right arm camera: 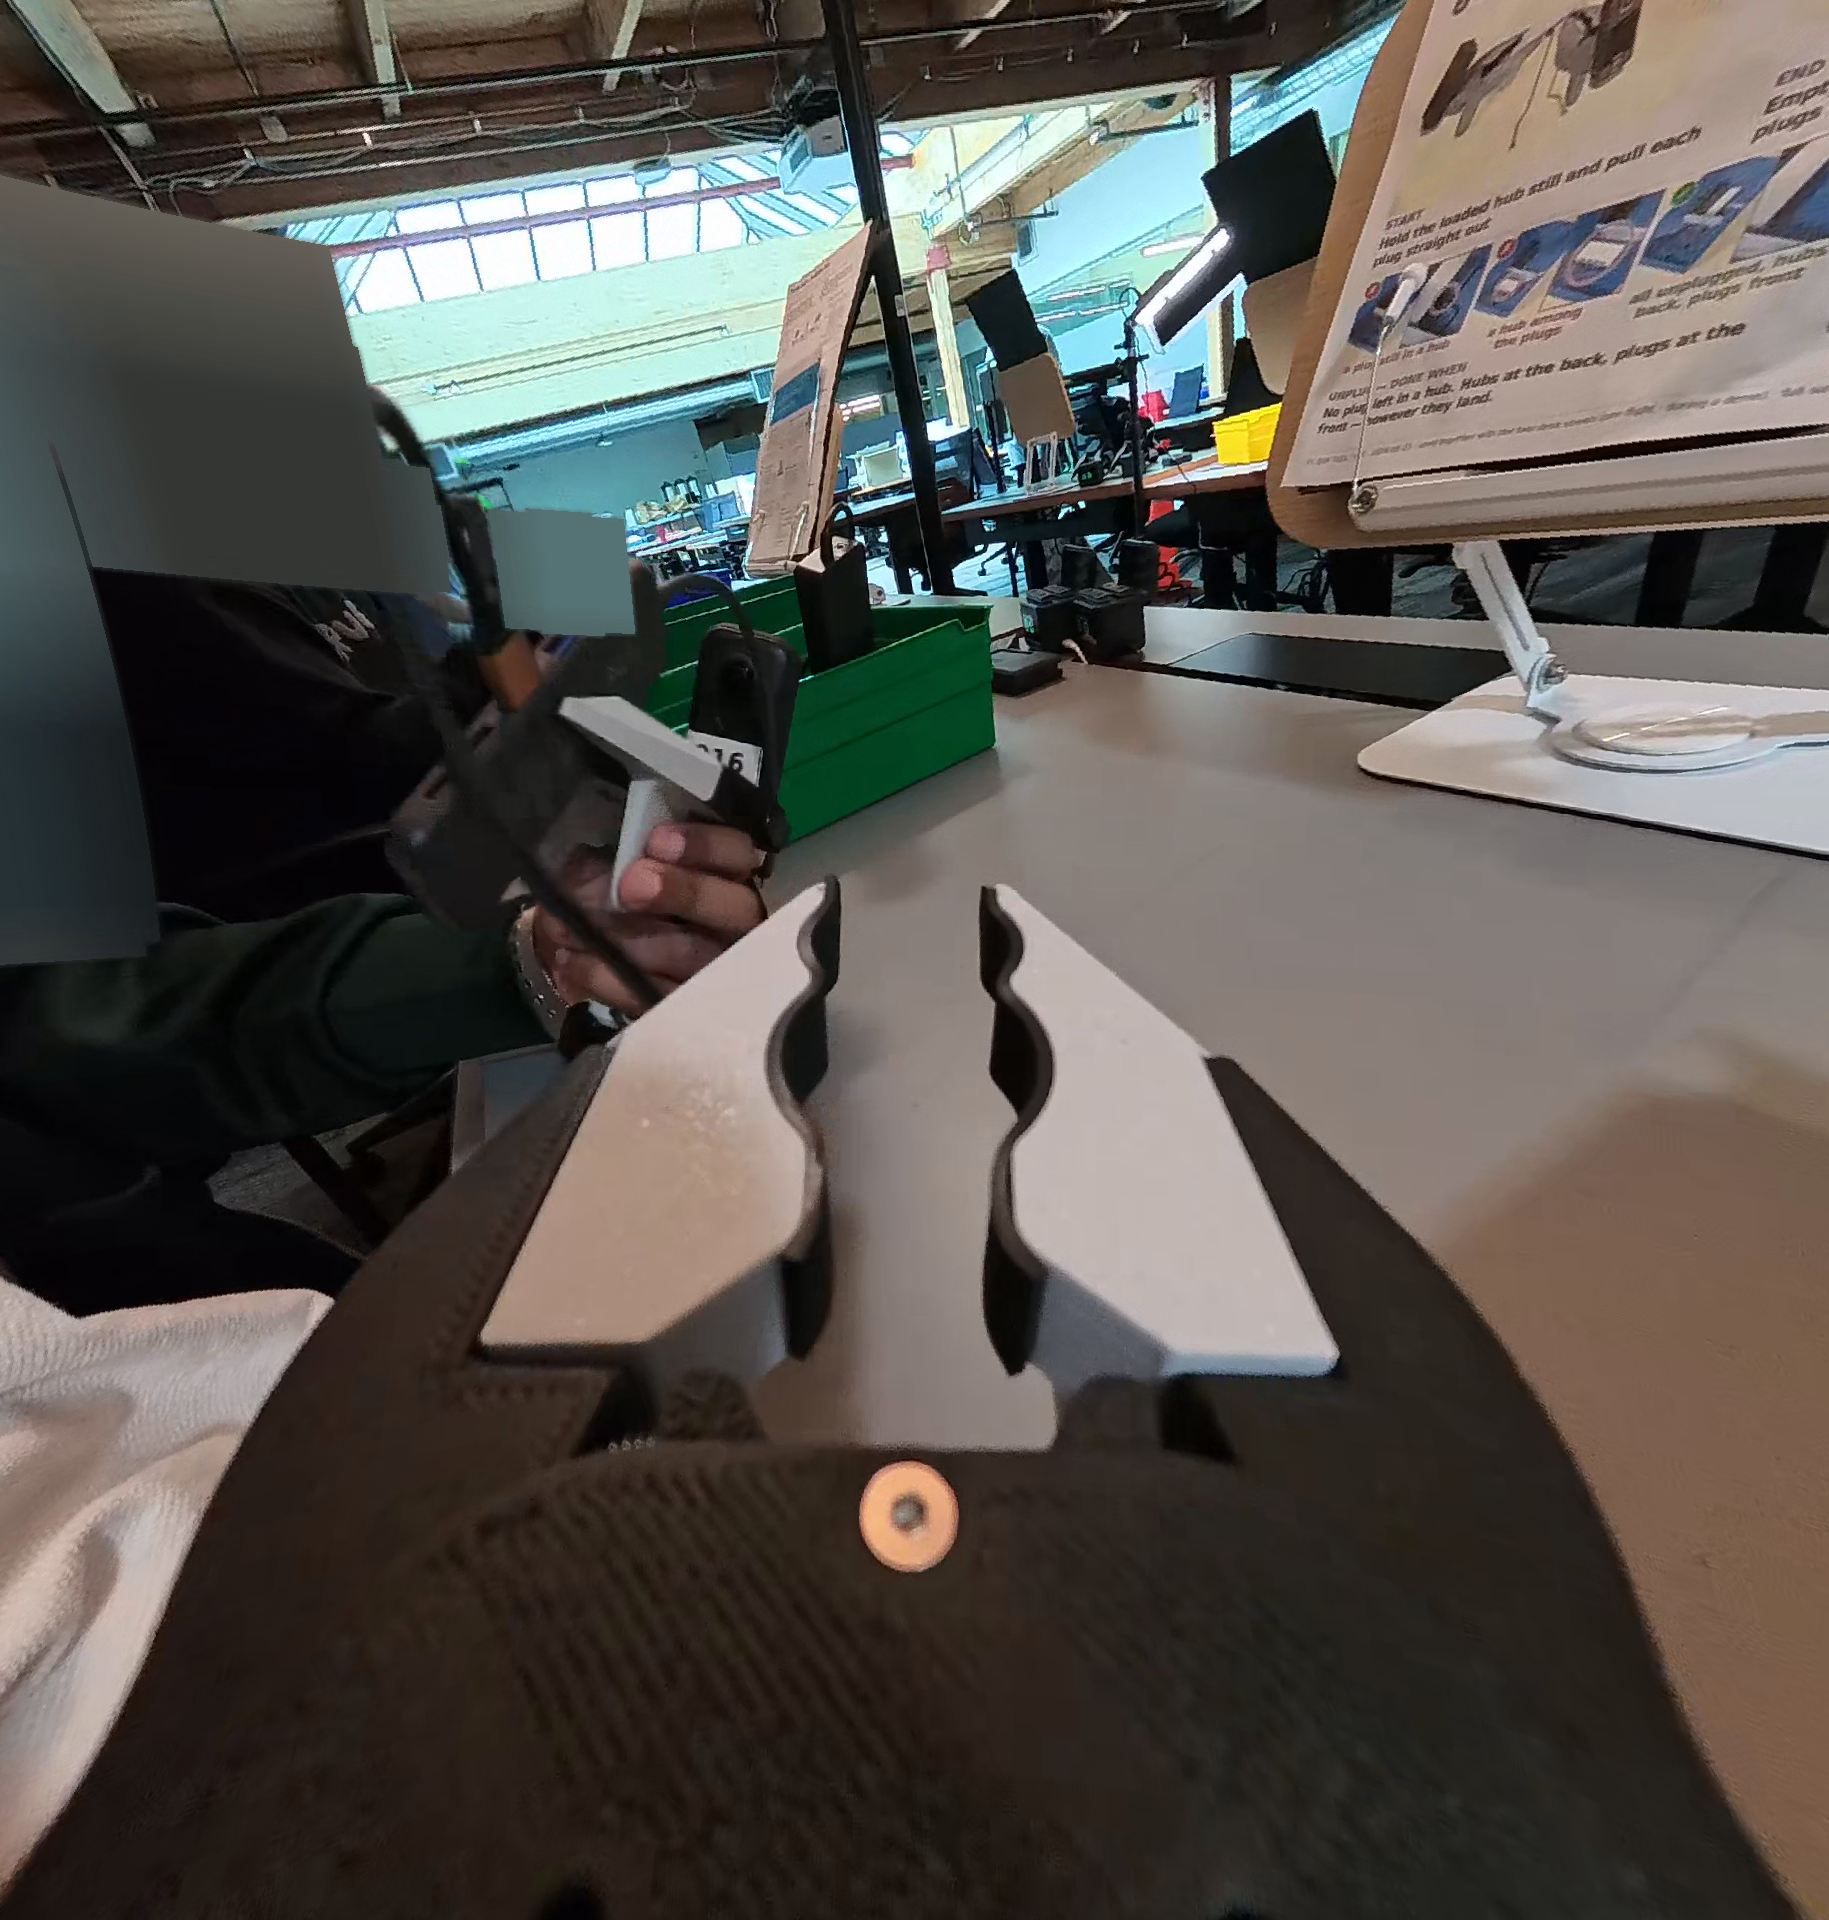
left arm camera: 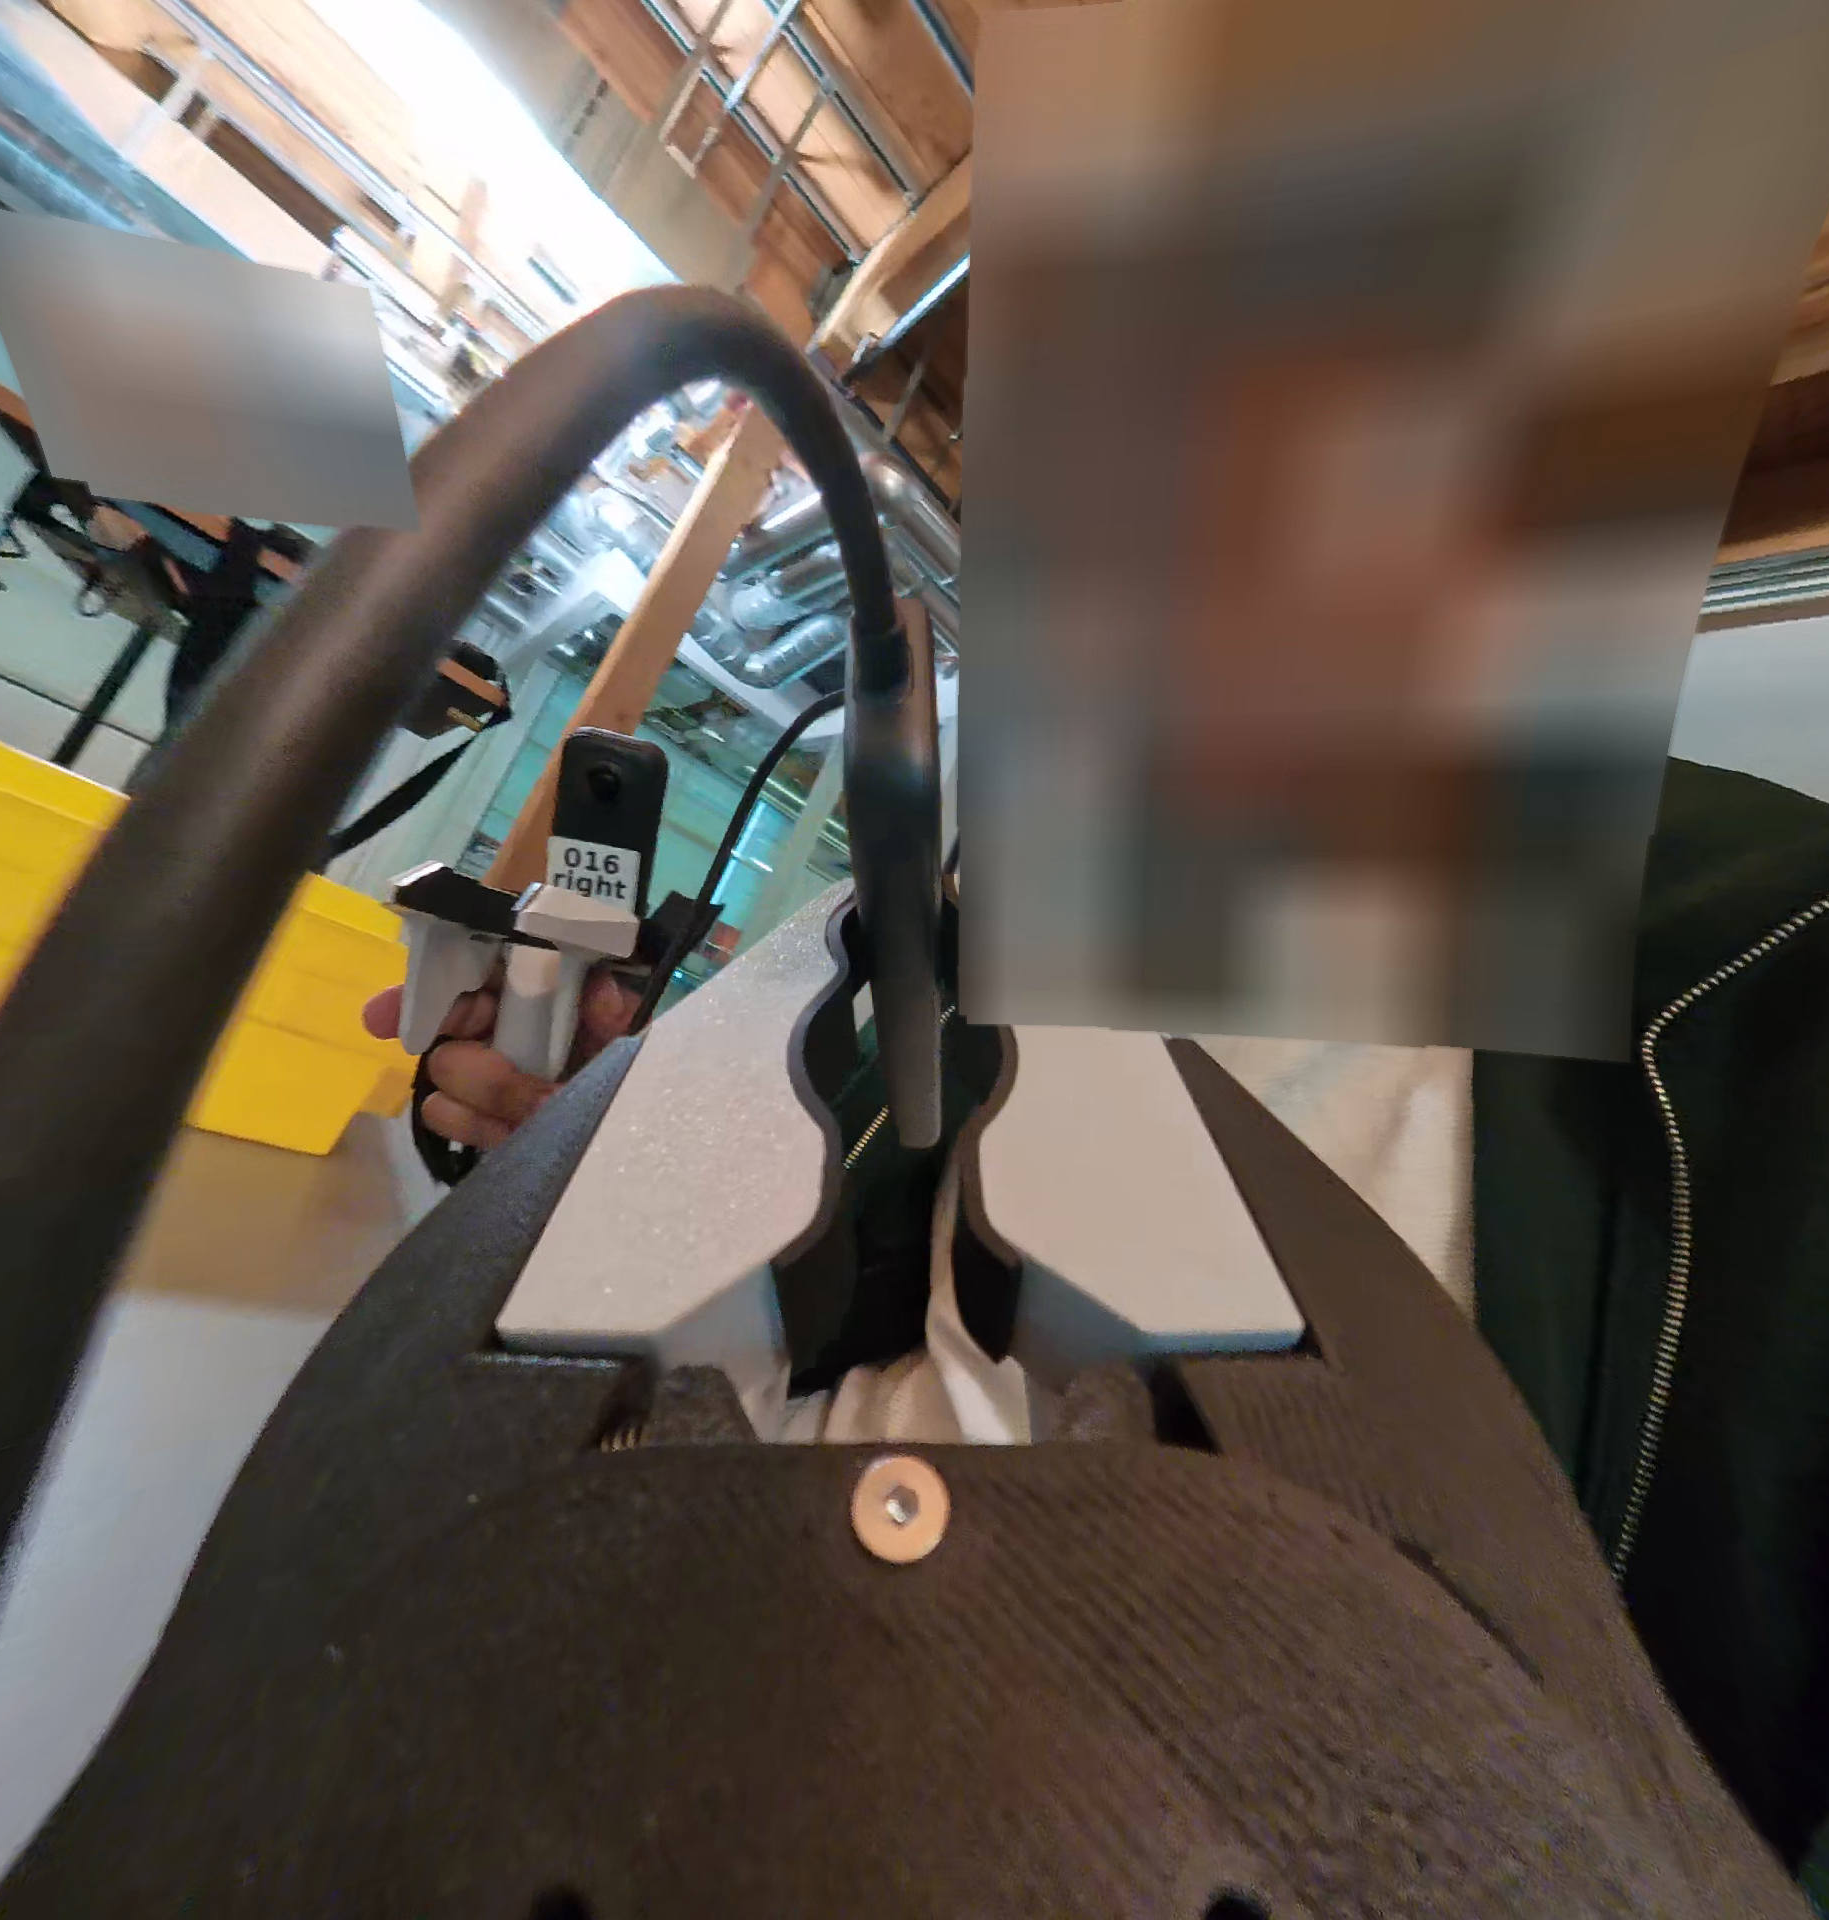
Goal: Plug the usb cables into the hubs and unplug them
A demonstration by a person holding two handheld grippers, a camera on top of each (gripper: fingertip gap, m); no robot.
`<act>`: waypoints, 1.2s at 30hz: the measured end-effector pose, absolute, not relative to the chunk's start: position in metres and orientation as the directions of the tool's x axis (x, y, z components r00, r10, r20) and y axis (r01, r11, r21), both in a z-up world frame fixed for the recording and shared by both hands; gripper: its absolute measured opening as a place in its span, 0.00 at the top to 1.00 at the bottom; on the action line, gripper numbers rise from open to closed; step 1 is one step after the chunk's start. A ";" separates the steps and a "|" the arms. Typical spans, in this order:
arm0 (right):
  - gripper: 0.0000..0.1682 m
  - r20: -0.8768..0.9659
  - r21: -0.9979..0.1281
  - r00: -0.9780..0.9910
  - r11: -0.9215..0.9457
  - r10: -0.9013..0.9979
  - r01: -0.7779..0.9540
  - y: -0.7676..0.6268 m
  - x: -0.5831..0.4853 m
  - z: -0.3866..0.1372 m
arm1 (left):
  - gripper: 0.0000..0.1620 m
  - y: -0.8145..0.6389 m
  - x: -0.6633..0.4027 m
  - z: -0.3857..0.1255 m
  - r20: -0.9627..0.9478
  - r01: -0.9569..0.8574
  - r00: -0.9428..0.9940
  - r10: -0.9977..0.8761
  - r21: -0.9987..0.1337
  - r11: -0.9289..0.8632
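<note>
**Left tool clamped on hub, right tool empty**

Writing first: there's a white label on the camera of each tool, and a printed instruction sheet on a tilted wooden board at the right of your worktop. Text is legible on some of them; not repeating it here.

Left tool: fingers closed in on a slim dark grey hub, pinched edge-on between the black pads. The hub's long axis runs along the fingers, pointing up and away from the camera, its near end sitting down in the gap. Its black cable leaves the far end, arcs up and over to the left, then drops past the left edge of the view. This tool is tilted up towards the ceiling and your torso, well off the worktop.

Right tool: fingers apart, nothing between them, only bare worktop in the gap. It's held low and roughly level, aimed across the worktop. Your right hand grips its handle.

In the right wrist view, your left hand wraps the other tool's handle, raised at left.

Green bins at the far side, yellow bins to the other side.
</note>
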State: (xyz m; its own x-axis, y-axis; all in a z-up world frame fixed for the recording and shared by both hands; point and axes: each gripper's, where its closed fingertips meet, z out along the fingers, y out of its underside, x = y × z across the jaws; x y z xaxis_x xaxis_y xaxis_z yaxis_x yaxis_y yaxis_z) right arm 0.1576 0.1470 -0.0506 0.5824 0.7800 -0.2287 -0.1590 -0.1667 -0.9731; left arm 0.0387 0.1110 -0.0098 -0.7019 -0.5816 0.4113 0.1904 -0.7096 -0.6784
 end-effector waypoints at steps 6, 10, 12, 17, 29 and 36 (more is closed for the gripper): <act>0.85 -0.214 -0.977 0.583 -0.164 0.784 -0.139 0.146 0.155 -0.052 | 0.94 0.098 0.041 -0.012 0.391 0.151 -0.727 -0.565 -0.711 -0.686; 0.85 -0.210 -0.978 0.585 -0.163 0.783 -0.133 0.146 0.154 -0.053 | 0.94 0.098 0.042 -0.013 0.391 0.153 -0.721 -0.573 -0.716 -0.681; 0.85 -0.204 -0.979 0.592 -0.157 0.779 -0.130 0.146 0.155 -0.052 | 0.94 0.100 0.042 -0.013 0.396 0.160 -0.712 -0.580 -0.713 -0.683; 0.87 -0.149 -0.988 0.638 -0.080 0.756 -0.135 0.145 0.166 -0.041 | 0.95 0.125 0.050 -0.019 0.442 0.229 -0.597 -0.669 -0.706 -0.670; 0.84 0.056 -0.976 0.772 0.196 0.634 -0.090 0.150 0.175 0.023 | 0.95 0.189 0.053 -0.050 0.628 0.328 -0.248 -0.738 -0.662 -0.674; 0.88 0.220 -0.971 0.418 0.239 0.882 0.005 0.140 0.007 0.079 | 0.95 0.192 0.059 -0.052 0.669 0.327 -0.263 -0.695 -0.616 -0.717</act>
